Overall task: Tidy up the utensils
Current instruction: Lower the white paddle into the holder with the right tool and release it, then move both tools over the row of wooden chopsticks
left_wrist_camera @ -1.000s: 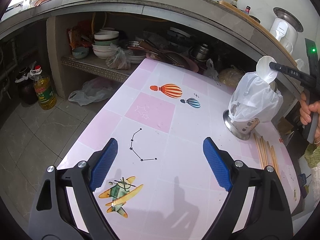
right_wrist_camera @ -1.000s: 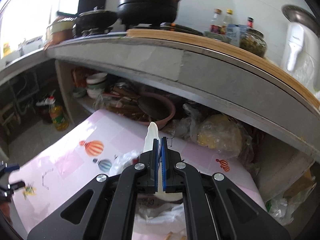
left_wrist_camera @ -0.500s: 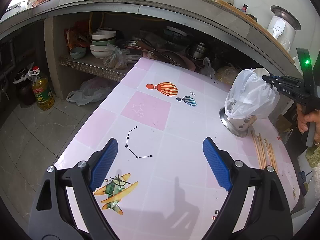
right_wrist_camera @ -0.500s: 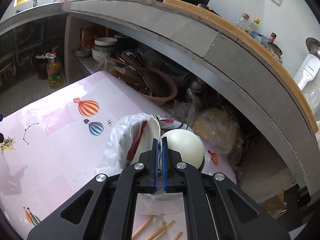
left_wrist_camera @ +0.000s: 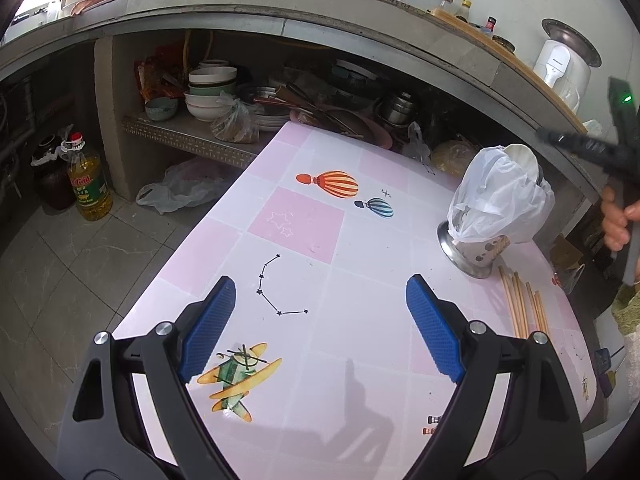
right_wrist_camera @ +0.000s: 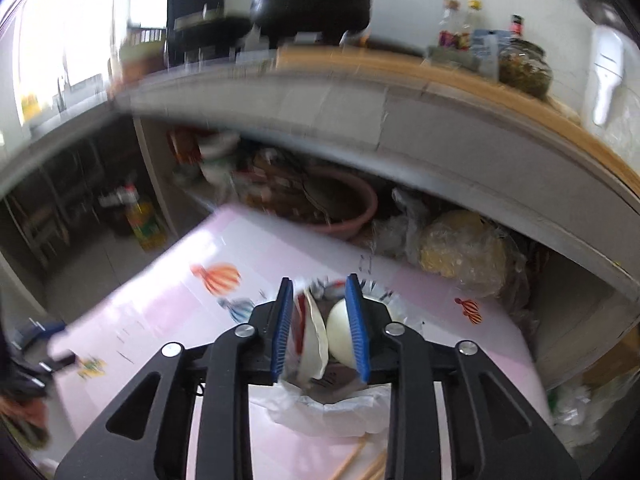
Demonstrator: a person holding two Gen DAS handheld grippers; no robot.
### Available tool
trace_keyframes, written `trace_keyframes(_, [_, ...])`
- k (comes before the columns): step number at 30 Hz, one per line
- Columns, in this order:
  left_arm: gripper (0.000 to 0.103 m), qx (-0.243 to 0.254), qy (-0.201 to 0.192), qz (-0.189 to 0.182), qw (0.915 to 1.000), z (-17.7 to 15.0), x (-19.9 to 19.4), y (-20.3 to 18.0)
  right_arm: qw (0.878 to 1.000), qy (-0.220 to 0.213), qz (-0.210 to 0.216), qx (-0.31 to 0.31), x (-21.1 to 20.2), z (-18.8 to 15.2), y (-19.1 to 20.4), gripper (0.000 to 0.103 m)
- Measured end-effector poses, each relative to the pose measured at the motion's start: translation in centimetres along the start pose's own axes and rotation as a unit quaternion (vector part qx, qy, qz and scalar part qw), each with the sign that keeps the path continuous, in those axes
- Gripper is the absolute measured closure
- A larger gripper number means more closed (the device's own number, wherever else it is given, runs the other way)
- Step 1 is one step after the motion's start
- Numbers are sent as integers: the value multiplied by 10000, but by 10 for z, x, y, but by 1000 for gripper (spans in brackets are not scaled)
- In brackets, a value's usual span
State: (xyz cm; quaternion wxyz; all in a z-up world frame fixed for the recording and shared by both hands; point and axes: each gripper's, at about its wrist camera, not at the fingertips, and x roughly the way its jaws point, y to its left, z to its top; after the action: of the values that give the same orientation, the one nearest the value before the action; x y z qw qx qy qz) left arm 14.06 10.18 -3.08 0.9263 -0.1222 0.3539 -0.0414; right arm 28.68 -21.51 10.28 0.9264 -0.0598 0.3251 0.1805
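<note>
Releasing a white spoon (right_wrist_camera: 316, 336) into the bag-lined steel holder (left_wrist_camera: 474, 250) beneath it, the right gripper (right_wrist_camera: 320, 328) has just parted narrowly; the left gripper (left_wrist_camera: 320, 320) gapes wide, empty, chopsticks (left_wrist_camera: 524, 308) nearby awaiting.

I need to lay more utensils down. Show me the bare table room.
Free: the pink tablecloth between the orange balloon print, the constellation print and the steel holder lined with a white plastic bag. Crowded: the right edge by the wooden chopsticks.
</note>
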Motion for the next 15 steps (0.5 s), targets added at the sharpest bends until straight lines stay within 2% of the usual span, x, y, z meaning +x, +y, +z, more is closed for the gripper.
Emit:
trace_keyframes(4, [20, 21, -52, -23, 10000, 0, -5, -2, 9964, -611, 284, 509, -55, 5, -15, 66])
trace_keyframes(8, [20, 69, -74, -46, 9999, -2, -10, -5, 9911, -1023, 247, 811, -114, -16, -26, 61])
trace_keyframes(11, [20, 154, -55, -53, 9999, -4, -11, -9, 9907, -954, 120, 968, -139, -51, -31, 58])
trace_keyframes(15, [20, 291, 15, -149, 9995, -9, -11, -21, 9896, -462, -138, 1356, -146, -111, -43, 58])
